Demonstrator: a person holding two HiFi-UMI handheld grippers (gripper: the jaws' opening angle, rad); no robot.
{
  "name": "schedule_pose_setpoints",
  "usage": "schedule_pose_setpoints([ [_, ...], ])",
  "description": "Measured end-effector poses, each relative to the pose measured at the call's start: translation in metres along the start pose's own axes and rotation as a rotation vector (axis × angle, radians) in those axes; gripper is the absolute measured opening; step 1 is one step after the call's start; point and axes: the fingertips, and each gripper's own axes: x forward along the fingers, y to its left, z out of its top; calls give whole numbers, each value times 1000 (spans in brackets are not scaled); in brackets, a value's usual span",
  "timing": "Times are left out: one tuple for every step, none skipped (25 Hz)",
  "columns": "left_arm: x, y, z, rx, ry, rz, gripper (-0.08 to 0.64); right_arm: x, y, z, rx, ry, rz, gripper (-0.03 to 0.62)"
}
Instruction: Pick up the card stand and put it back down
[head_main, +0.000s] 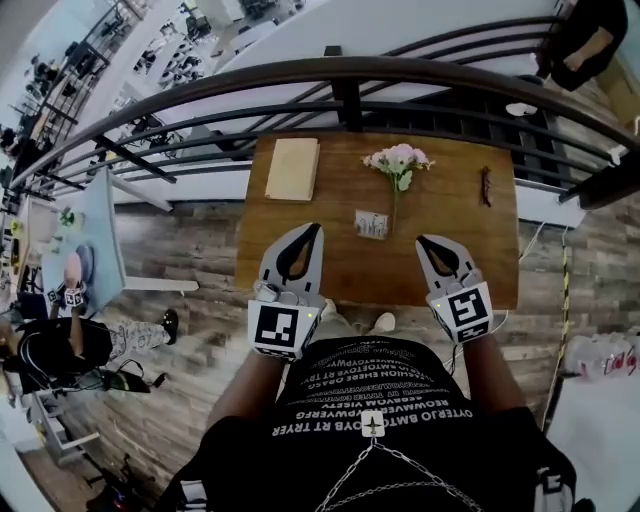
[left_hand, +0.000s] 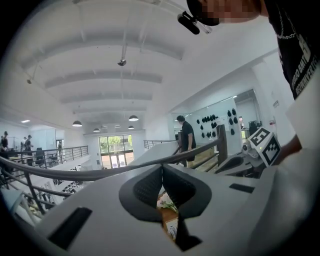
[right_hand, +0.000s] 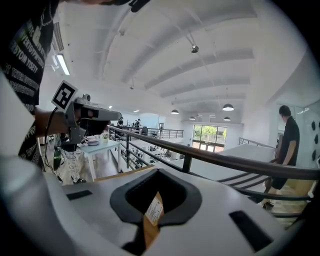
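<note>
In the frame's middle, the card stand (head_main: 372, 224) is seen on the worktop (head_main: 340, 205) between the left tool (head_main: 310, 235) and right tool (head_main: 430, 243), both closed on nothing; one should be opened wide before it is lowered.

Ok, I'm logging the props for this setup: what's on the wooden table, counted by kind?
Tan board: 1
Flower sprig: 1
Card stand: 1
Small dark object: 1
Total: 4

Brown wood-grain table (head_main: 450, 215); pink flowers (head_main: 397, 157); pale card stand (head_main: 371, 224); tan pad (head_main: 293, 168).
</note>
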Motion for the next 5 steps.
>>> schedule_pose_setpoints([
  [1, 1, 1, 5, -3, -3, 29, 1, -1, 2, -6, 0, -5, 12],
  [4, 3, 2, 10, -4, -4, 29, 3, -4, 4, -11, -1, -11, 12],
  [6, 5, 2, 13, -3, -5, 29, 6, -7, 5, -15, 0, -17, 12],
  [9, 7, 3, 16, -1, -9, 29, 9, -10, 7, -18, 1, -23, 12],
  [12, 9, 3, 19, 1, -12, 29, 12, -14, 8, -20, 2, -29, 12],
])
